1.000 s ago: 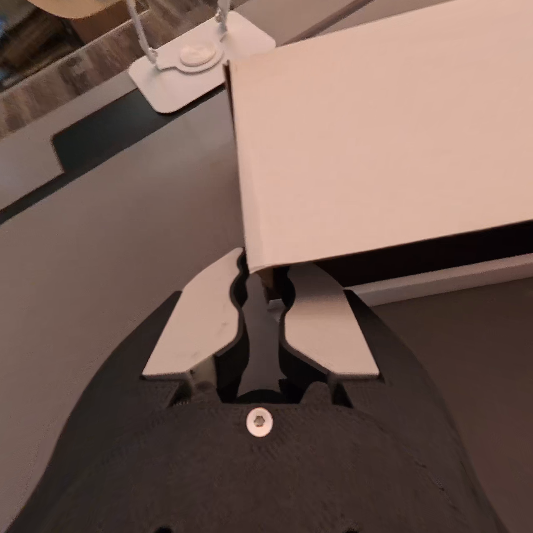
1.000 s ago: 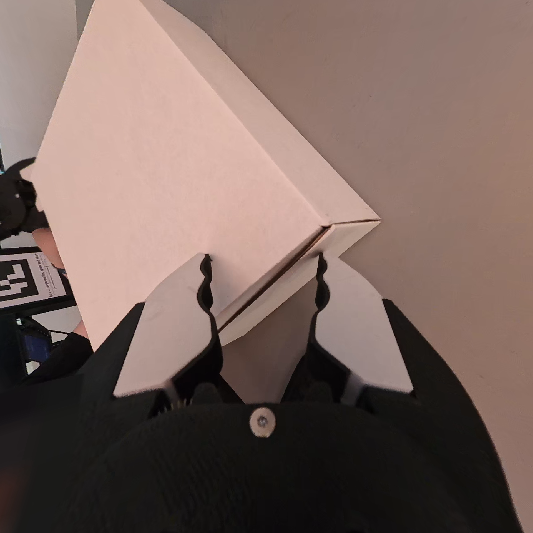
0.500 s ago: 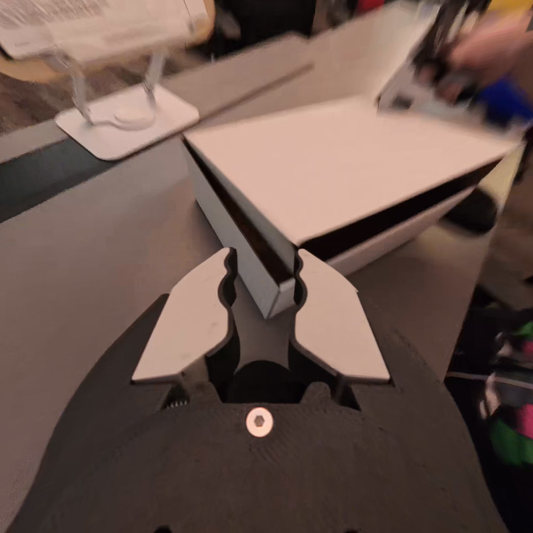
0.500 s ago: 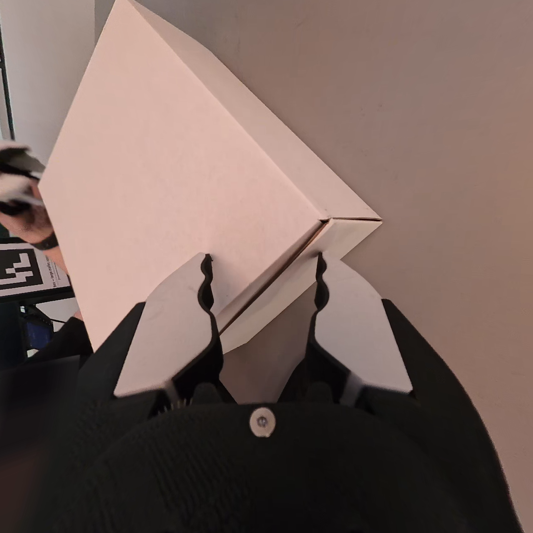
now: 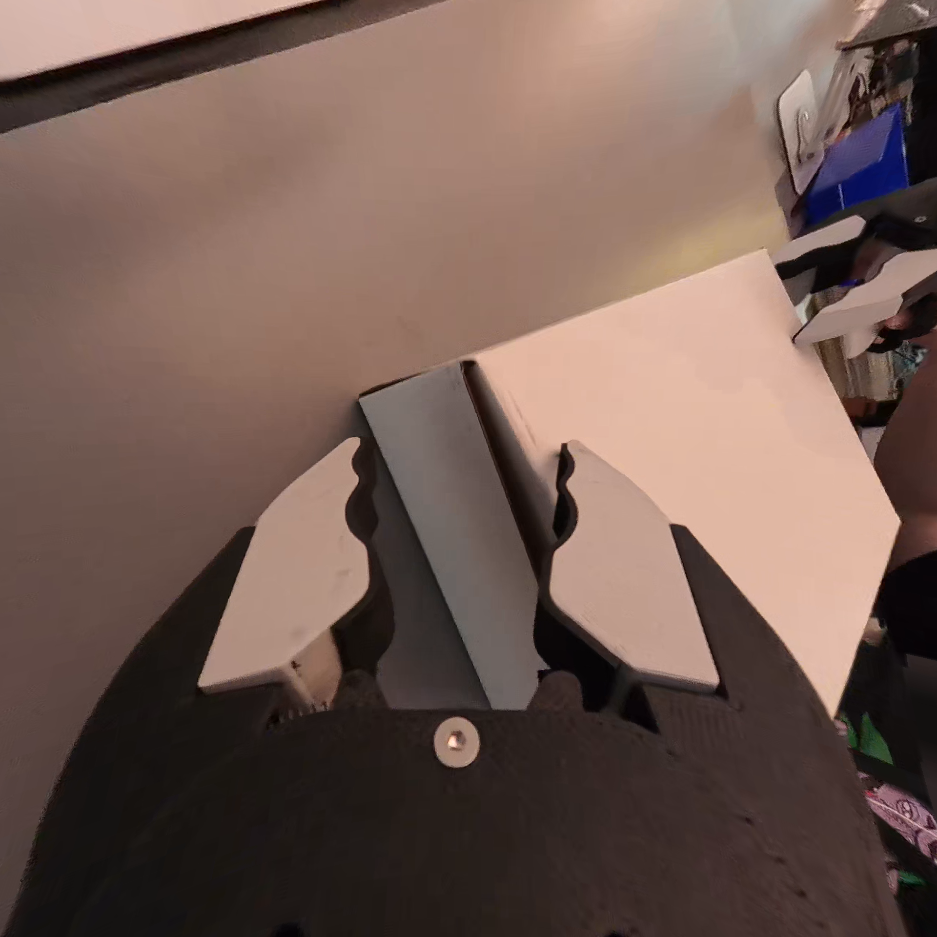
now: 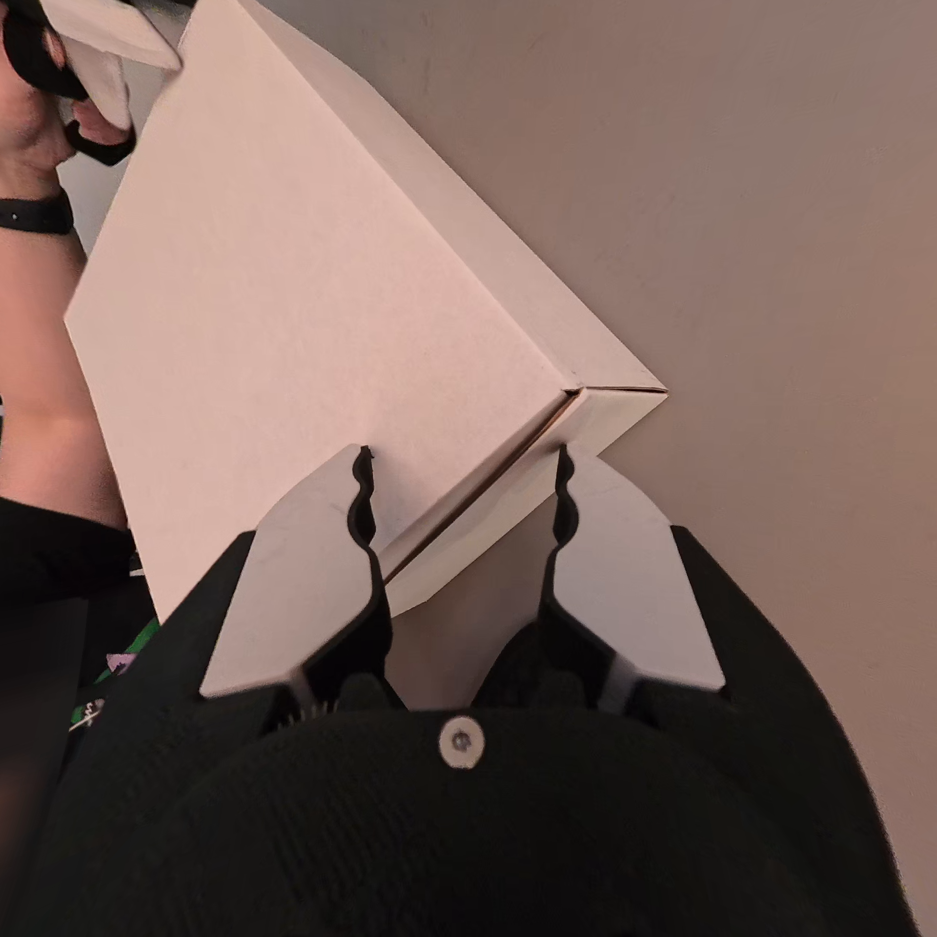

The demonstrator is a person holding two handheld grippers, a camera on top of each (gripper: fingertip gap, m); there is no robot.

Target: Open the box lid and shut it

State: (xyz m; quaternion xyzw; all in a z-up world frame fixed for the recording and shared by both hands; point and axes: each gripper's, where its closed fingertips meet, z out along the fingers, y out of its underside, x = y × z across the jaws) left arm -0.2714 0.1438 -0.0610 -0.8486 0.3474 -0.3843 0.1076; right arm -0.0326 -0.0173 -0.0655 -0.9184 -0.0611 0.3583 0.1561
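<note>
A flat white cardboard box lies on the grey table [image 5: 304,253]. Its lid [image 5: 684,431] is down on the body, with only a thin dark seam along the edge. My left gripper [image 5: 461,446] is open and empty, its fingers either side of the box's grey-shaded side wall [image 5: 441,507]. My right gripper [image 6: 462,450] is open and empty above the front corner, one finger over the lid [image 6: 304,304], the other beside the front wall [image 6: 507,507]. Each gripper also shows far off in the other's view: the right one [image 5: 862,289], the left one [image 6: 101,50].
A white board with a dark edge [image 5: 152,45] lies at the far side of the table. Past the table's right edge stand a blue box [image 5: 862,162] and other clutter. The person's arm with a black wristband [image 6: 35,218] is left of the box.
My left gripper let go of the raised lid corner, opened wide and swung round to the box's side. The lid came down onto the box. My right gripper barely moved.
</note>
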